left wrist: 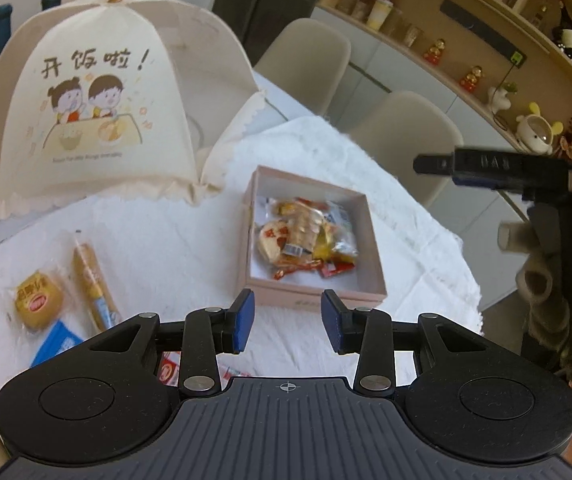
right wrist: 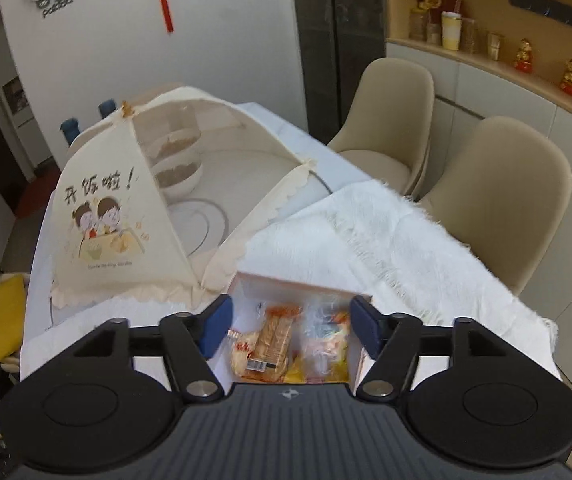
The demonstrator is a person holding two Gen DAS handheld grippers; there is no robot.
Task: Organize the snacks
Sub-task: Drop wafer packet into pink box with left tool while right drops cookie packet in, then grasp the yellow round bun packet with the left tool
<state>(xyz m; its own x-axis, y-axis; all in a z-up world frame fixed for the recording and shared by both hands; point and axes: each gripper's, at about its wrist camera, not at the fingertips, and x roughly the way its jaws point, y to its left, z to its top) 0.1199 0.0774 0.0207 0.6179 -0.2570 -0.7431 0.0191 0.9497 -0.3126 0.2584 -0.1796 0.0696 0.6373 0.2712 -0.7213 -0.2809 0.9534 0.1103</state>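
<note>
**Pink box half filled with wrapped snacks**

Pink cardboard, square and open-topped, the box [left wrist: 312, 236] sits on a white fringed cloth [left wrist: 165, 248] and holds clear-wrapped crackers and red and yellow packets; their print is too blurred to read. Left of the box lie a round yellow snack [left wrist: 37, 306], a long stick pack [left wrist: 91, 280] and a blue packet [left wrist: 55, 344]. Behind the box, a cream food cover [left wrist: 97, 120] reads "开饭啦!". The left gripper [left wrist: 288, 320] hangs empty before the box, jaws partly apart; the right gripper [right wrist: 288, 330] gapes wide and empty over it.
</note>
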